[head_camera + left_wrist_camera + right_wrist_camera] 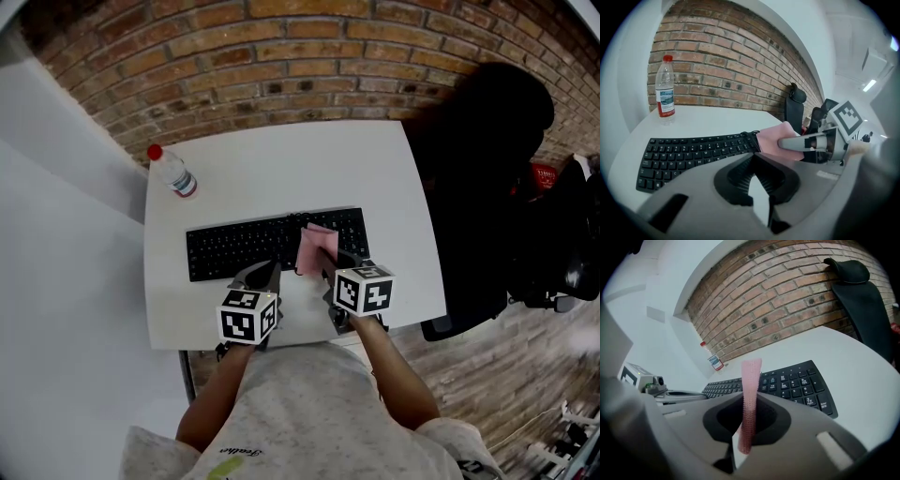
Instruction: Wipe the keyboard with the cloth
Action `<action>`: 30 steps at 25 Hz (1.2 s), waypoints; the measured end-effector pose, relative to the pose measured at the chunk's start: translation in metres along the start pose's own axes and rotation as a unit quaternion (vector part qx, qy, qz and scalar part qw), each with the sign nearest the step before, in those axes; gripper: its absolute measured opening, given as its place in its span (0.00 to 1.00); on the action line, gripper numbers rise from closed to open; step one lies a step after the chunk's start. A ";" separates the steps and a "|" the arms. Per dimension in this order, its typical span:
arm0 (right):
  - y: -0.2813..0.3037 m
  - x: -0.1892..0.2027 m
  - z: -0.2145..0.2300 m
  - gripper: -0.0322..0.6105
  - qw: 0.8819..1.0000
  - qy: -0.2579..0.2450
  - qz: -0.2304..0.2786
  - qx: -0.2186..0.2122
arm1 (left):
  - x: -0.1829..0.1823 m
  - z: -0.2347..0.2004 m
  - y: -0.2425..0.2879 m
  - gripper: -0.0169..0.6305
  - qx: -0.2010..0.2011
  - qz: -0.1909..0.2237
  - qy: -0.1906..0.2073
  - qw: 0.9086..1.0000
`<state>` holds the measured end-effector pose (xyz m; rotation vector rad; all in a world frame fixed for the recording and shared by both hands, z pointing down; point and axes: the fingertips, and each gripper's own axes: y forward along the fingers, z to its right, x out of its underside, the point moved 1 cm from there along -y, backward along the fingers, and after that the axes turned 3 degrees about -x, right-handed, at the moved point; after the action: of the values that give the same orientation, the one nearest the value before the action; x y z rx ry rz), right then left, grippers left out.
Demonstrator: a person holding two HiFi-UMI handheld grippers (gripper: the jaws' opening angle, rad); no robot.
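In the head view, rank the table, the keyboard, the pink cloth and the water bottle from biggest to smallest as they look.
1. table
2. keyboard
3. pink cloth and water bottle: they look about alike, too close to rank.

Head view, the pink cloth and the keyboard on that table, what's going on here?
A person holds a two-jaw gripper in each hand at a white table. The right gripper is shut on a pink cloth, holding it over the right end of a black keyboard. The left gripper sits shut and empty before the keyboard. A clear red-capped water bottle stands beyond.
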<state>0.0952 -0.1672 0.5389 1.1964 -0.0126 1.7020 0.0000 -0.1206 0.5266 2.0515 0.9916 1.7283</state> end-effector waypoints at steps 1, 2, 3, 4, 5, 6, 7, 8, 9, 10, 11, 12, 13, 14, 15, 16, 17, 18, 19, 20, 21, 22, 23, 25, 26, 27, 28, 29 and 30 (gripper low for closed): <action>-0.002 0.000 0.003 0.09 1.000 0.001 0.000 0.001 | 0.000 0.002 0.002 0.02 0.000 0.000 0.001 1.000; -0.003 -0.001 0.006 0.09 1.000 0.002 0.001 0.001 | -0.001 0.004 0.004 0.02 0.001 0.000 0.001 1.000; -0.004 -0.001 0.008 0.09 1.000 0.002 0.001 0.001 | -0.001 0.006 0.005 0.02 0.001 0.000 0.002 1.000; -0.005 -0.002 0.010 0.09 1.000 0.003 0.002 0.001 | -0.001 0.008 0.007 0.02 0.001 0.000 0.002 1.000; -0.007 -0.002 0.012 0.09 1.000 0.003 0.002 0.000 | -0.001 0.010 0.008 0.02 0.001 -0.001 0.002 1.000; -0.008 -0.002 0.014 0.09 1.000 0.003 0.002 0.000 | -0.001 0.012 0.009 0.02 0.001 -0.002 0.003 1.000; -0.009 -0.002 0.017 0.09 1.000 0.003 0.002 0.000 | -0.001 0.015 0.011 0.02 0.001 -0.003 0.003 1.000; -0.011 -0.003 0.019 0.09 1.000 0.003 0.003 0.000 | -0.001 0.017 0.012 0.02 0.001 -0.003 0.004 1.000; -0.013 -0.003 0.022 0.09 1.000 0.004 0.003 0.000 | -0.001 0.019 0.013 0.02 0.001 -0.004 0.004 1.000; -0.014 -0.003 0.025 0.09 1.000 0.006 0.004 0.001 | -0.001 0.021 0.015 0.02 0.001 -0.005 0.005 1.000; -0.015 -0.004 0.029 0.09 1.000 0.007 0.004 0.002 | -0.001 0.023 0.016 0.02 0.000 -0.005 0.005 1.000; -0.017 -0.004 0.032 0.09 1.000 0.009 0.004 0.003 | -0.001 0.025 0.018 0.02 0.000 -0.006 0.006 1.000; -0.018 -0.004 0.036 0.09 1.000 0.010 0.004 0.005 | -0.001 0.027 0.019 0.02 0.000 -0.007 0.006 1.000; -0.019 -0.004 0.039 0.09 1.000 0.011 0.004 0.007 | -0.001 0.029 0.021 0.02 0.000 -0.008 0.006 1.000; -0.021 -0.004 0.043 0.09 1.000 0.011 0.004 0.008 | -0.001 0.031 0.022 0.02 0.000 -0.008 0.007 1.000; -0.022 -0.004 0.046 0.09 1.000 0.012 0.005 0.009 | -0.002 0.033 0.024 0.02 0.000 -0.008 0.008 1.000; -0.023 -0.004 0.049 0.09 1.000 0.012 0.005 0.010 | -0.002 0.035 0.025 0.02 0.000 -0.009 0.009 1.000; -0.025 -0.005 0.052 0.09 1.000 0.013 0.005 0.012 | -0.002 0.037 0.027 0.02 0.000 -0.010 0.010 1.000; -0.027 -0.005 0.056 0.09 1.000 0.014 0.005 0.013 | -0.002 0.039 0.028 0.02 0.000 -0.011 0.010 1.000; -0.028 -0.005 0.059 0.09 1.000 0.015 0.006 0.015 | -0.002 0.041 0.030 0.02 0.001 -0.012 0.011 1.000; -0.030 -0.006 0.063 0.09 1.000 0.016 0.006 0.017 | -0.003 0.043 0.032 0.02 0.001 -0.012 0.012 1.000; -0.031 -0.006 0.066 0.09 1.000 0.017 0.007 0.018 | -0.004 0.045 0.033 0.02 0.002 -0.013 0.012 1.000; -0.033 -0.007 0.069 0.09 1.000 0.018 0.007 0.020 | -0.004 0.047 0.035 0.02 0.002 -0.013 0.013 1.000; -0.037 -0.008 0.076 0.09 0.999 0.020 0.009 0.024 | -0.005 0.051 0.038 0.02 0.004 -0.014 0.015 1.000; -0.039 -0.009 0.080 0.09 0.999 0.021 0.010 0.026 | -0.005 0.053 0.040 0.02 0.005 -0.014 0.016 1.000; -0.041 -0.009 0.083 0.09 0.999 0.022 0.011 0.029 | -0.006 0.055 0.042 0.02 0.007 -0.014 0.017 1.000; -0.044 -0.009 0.087 0.09 0.999 0.023 0.012 0.031 | -0.006 0.058 0.043 0.02 0.008 -0.015 0.018 1.000; -0.046 -0.009 0.090 0.09 0.999 0.024 0.012 0.034 | -0.006 0.060 0.045 0.02 0.010 -0.015 0.019 1.000; -0.048 -0.009 0.093 0.09 0.999 0.026 0.013 0.037 | -0.007 0.062 0.046 0.02 0.011 -0.015 0.020 1.000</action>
<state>0.1946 -0.1974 0.5564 1.2106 0.0673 1.7686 0.0728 -0.1455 0.5345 2.0125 1.0528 1.7573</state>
